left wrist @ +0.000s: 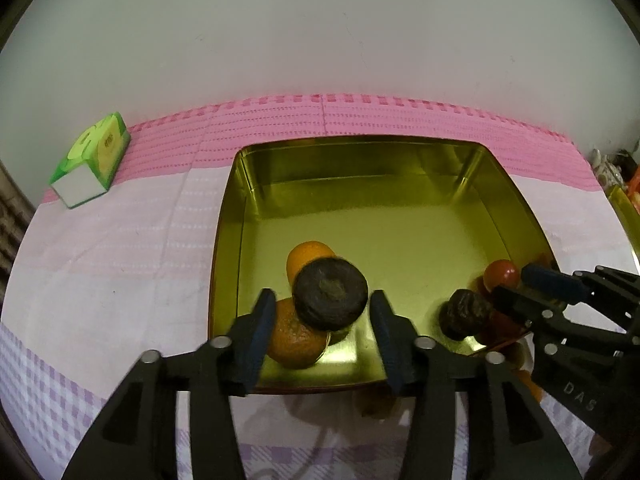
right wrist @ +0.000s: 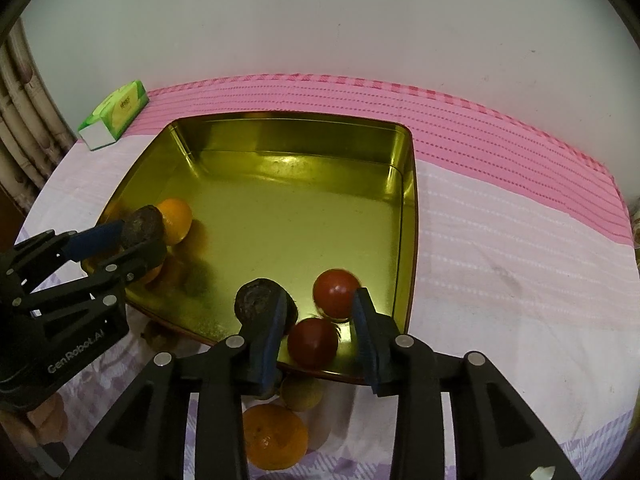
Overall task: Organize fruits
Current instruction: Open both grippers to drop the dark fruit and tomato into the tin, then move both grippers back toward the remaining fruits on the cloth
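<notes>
A gold metal tray [left wrist: 496, 184] [right wrist: 406, 216] lies on the table. In the left wrist view my left gripper [left wrist: 324, 312] is open over the tray's near left part, with a dark round fruit [left wrist: 330, 294] between its fingers, above two oranges [left wrist: 296, 338]. In the right wrist view my right gripper [right wrist: 320, 312] is open over the tray's near right corner, with two red tomatoes [right wrist: 336, 292] between its fingers and another dark fruit [right wrist: 258, 300] at its left finger. An orange [right wrist: 274, 442] and a yellowish fruit [right wrist: 302, 394] lie outside the tray.
A green tissue box [left wrist: 94, 160] [right wrist: 116, 114] sits at the back left on the pink and white tablecloth [left wrist: 120, 248]. A white wall stands behind the table. A second gold container's edge [left wrist: 626, 216] shows at the far right.
</notes>
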`<move>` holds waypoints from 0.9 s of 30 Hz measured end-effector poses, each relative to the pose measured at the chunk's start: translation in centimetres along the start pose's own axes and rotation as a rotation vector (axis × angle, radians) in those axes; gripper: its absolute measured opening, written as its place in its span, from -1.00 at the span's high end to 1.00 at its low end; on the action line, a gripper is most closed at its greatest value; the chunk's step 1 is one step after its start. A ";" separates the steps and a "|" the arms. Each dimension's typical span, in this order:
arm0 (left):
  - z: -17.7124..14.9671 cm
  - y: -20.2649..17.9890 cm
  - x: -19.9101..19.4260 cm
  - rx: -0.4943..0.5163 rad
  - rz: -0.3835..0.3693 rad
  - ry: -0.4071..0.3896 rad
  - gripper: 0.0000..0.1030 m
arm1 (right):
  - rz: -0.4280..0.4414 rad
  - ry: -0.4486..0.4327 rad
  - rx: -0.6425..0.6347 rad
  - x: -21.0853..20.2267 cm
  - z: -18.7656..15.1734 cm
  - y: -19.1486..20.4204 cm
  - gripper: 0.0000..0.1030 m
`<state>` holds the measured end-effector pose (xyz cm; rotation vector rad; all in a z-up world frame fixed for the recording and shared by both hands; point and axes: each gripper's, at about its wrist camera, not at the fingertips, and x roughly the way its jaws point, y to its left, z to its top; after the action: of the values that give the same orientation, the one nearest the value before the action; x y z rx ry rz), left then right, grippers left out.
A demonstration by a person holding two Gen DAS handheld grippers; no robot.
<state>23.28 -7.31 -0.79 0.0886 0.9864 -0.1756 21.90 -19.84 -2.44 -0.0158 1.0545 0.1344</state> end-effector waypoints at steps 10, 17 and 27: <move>-0.3 0.3 -1.4 -0.010 -0.002 -0.015 -0.18 | -0.009 -0.023 -0.001 -1.0 0.0 0.0 0.27; -1.7 0.1 -3.5 -0.007 -0.005 -0.037 -0.18 | -0.011 -0.047 0.004 -3.0 -0.8 0.1 0.28; -5.5 0.2 -6.0 -0.035 -0.002 -0.032 -0.18 | -0.013 -0.057 0.016 -5.7 -4.6 -0.3 0.28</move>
<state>15.51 -5.59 1.21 0.0527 0.9570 -0.1613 15.16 -21.09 0.17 -0.0046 0.9984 0.1136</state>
